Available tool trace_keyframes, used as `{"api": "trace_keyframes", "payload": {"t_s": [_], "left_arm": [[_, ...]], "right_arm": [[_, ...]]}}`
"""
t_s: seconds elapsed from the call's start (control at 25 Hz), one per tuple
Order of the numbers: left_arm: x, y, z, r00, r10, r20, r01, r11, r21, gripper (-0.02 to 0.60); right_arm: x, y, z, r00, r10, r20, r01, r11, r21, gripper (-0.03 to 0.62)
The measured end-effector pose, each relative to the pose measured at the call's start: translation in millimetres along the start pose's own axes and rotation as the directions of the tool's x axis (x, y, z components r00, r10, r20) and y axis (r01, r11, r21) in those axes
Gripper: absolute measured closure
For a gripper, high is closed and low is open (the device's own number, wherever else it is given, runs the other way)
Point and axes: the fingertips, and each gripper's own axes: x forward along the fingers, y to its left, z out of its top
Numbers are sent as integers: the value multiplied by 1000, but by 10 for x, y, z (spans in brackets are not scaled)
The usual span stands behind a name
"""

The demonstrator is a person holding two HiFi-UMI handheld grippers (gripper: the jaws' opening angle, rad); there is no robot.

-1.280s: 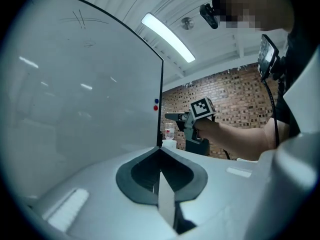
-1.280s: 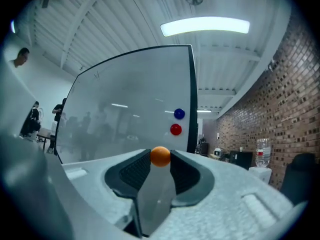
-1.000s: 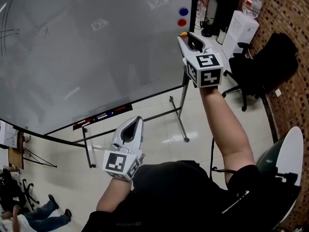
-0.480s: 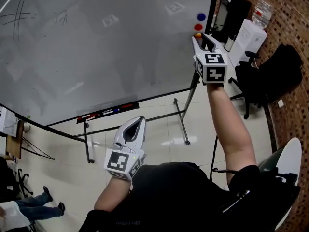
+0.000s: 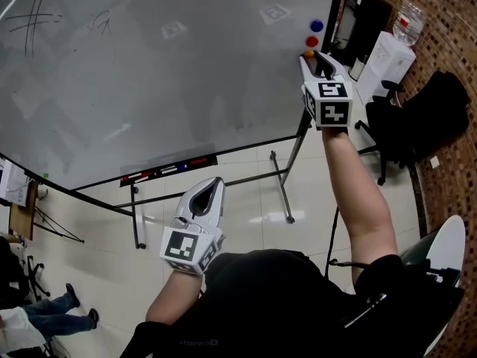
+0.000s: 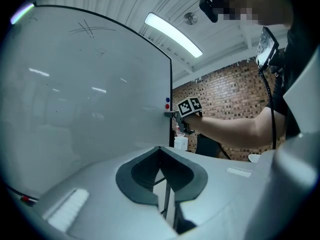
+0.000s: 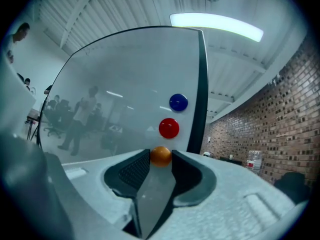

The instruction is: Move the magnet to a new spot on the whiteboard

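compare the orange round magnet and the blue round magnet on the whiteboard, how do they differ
The blue round magnet tops the column; the orange round magnet is lowest, a red magnet between them. The orange one touches both jaw tips of the right gripper, whose jaws have just been opening; the blue one stands free. Both are glossy domes on the whiteboard.

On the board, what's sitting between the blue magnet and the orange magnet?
The red magnet, in line between the blue magnet above and the orange magnet below; clearest in the right gripper view.
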Motion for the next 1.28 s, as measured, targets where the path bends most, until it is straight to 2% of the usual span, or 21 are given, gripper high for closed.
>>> {"api": "trace_keyframes", "payload": {"t_s": [0.12, 0.48, 0.6, 0.72, 0.76, 0.92, 1.08, 1.28], "left_arm": [[2, -15, -9, 1000, -2, 1, 2, 1000, -3, 567], [30, -100, -9, 1000, -1, 5, 1, 1000, -12, 567], [19, -96, -7, 1000, 16, 9, -16, 1000, -22, 566], [-36, -82, -23, 999, 46, 10, -45, 999, -28, 567], [-64, -74, -36, 998, 58, 9, -58, 998, -28, 566], [-236, -22, -72, 992, 123, 3, -122, 992, -34, 566], [-487, 31, -45, 981, 193, 2, -193, 980, -36, 566], [-792, 121, -138, 963, 266, -32, -268, 963, -38, 567]], "right_arm": [[-18, -9, 5, 1000, 3, 2, -3, 1000, -1, 459], [-210, 49, 90, 999, 41, 33, -41, 999, -10, 459], [-370, 136, 54, 995, 89, 47, -90, 996, 5, 466], [-630, 341, -108, 978, 198, 71, -201, 978, 48, 548], [-737, 453, -178, 966, 247, 77, -252, 965, 70, 591], [-1241, 1053, -439, 897, 434, 86, -443, 884, 153, 591], [-1855, 1715, -508, 783, 611, 114, -619, 753, 224, 591], [-2340, 2329, -678, 673, 728, 132, -720, 603, 343, 591]]}}
